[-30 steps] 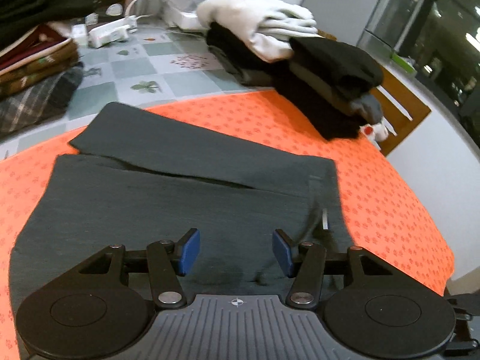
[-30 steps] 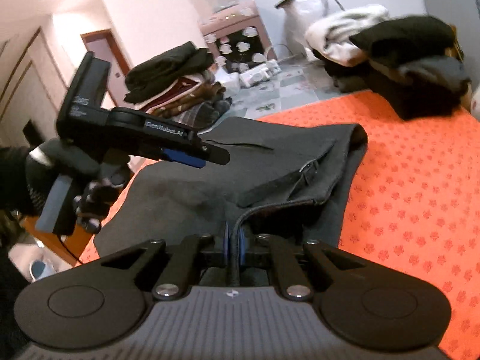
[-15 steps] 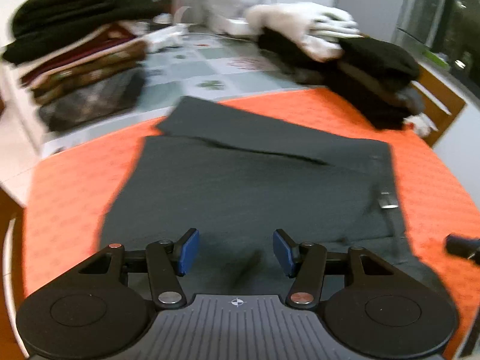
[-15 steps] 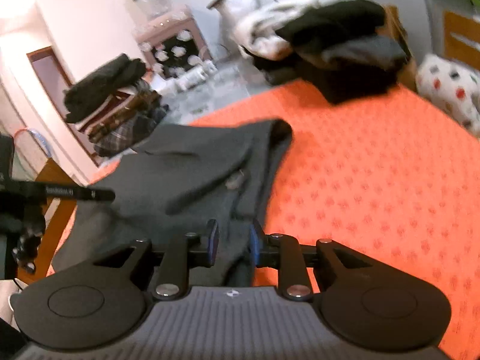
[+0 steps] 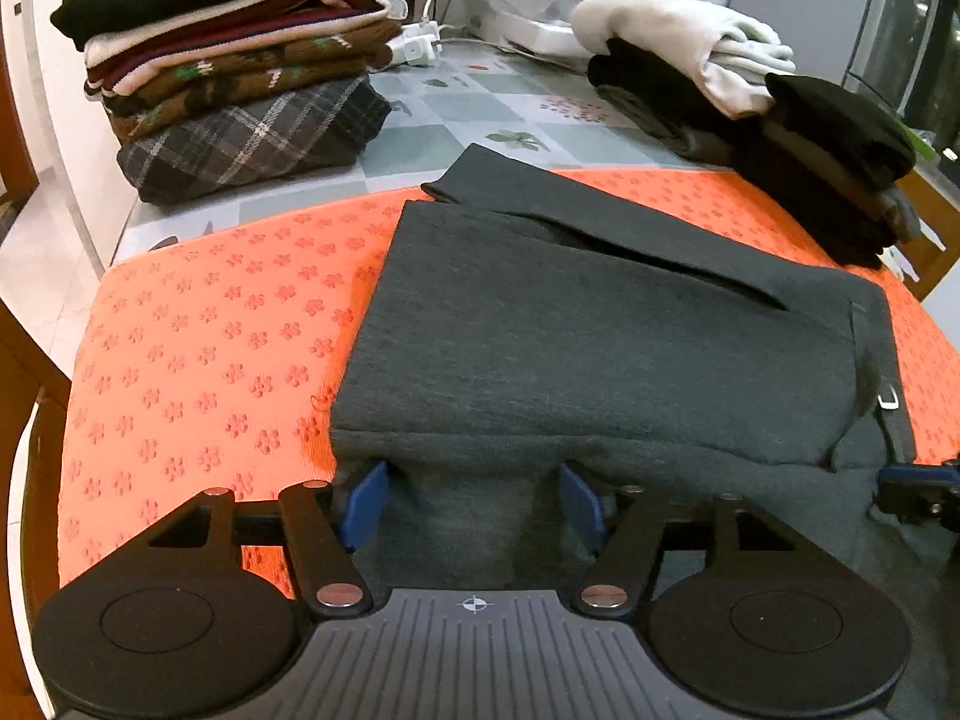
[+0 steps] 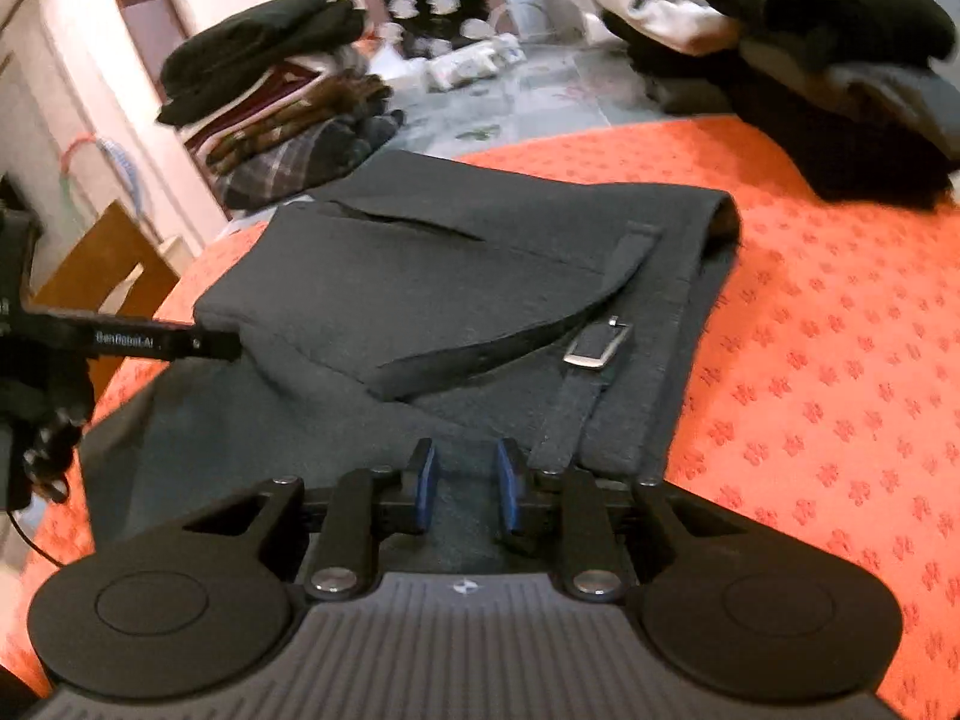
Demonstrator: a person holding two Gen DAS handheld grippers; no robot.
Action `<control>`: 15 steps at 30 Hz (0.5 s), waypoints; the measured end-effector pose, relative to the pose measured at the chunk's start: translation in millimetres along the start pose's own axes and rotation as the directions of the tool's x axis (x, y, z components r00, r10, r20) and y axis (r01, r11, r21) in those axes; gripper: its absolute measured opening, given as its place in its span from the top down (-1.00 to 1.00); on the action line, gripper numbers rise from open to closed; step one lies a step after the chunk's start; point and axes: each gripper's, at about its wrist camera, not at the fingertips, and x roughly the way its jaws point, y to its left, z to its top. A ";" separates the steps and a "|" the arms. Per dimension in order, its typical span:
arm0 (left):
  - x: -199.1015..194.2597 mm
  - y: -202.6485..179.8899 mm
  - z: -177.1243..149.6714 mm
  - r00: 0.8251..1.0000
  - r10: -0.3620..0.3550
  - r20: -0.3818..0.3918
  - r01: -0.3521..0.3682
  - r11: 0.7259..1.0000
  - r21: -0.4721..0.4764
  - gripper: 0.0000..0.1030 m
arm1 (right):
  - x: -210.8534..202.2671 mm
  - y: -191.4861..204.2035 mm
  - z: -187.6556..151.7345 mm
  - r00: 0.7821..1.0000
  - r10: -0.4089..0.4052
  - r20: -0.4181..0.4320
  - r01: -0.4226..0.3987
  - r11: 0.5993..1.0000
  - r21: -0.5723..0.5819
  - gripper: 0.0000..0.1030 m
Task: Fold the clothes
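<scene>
Trousers (image 5: 600, 348) folded (near edge bunched), orange cloth (image 5: 198, 360) around

— What sort of place is this?

— A home, a lived-in room. An orange cloth with a small flower print (image 5: 198, 360) covers a table, over a grey-green checked oilcloth with leaf motifs (image 5: 480, 114).

— What else says so?

— At eleven o'clock a stack of folded sweaters and a plaid garment (image 5: 240, 90); at one o'clock a loose pile of white and black clothes (image 5: 750, 102). At nine o'clock a wooden chair back (image 6: 102, 264), and a brown interior door (image 6: 147, 30) beyond.
</scene>
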 end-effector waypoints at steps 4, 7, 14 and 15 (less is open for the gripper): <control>-32.4 0.5 19.0 0.994 -0.070 0.089 0.073 0.997 -0.025 -0.26 | -41.8 -4.6 -8.1 0.999 -0.004 0.040 -0.001 0.993 0.119 0.23; -47.0 -5.5 41.9 0.985 -0.118 0.123 0.120 0.993 -0.005 -0.26 | -76.8 -8.7 -32.3 0.999 -0.028 0.037 0.019 0.977 0.214 0.20; -22.4 -53.3 72.7 0.961 -0.271 0.051 0.263 0.956 0.126 -0.25 | -123.9 -11.0 -94.5 0.998 -0.065 -0.016 0.066 0.926 0.372 0.13; -14.1 -64.2 71.8 0.957 -0.288 0.023 0.282 0.948 0.146 -0.25 | -126.6 -10.1 -100.1 0.998 -0.068 -0.010 0.067 0.920 0.385 0.13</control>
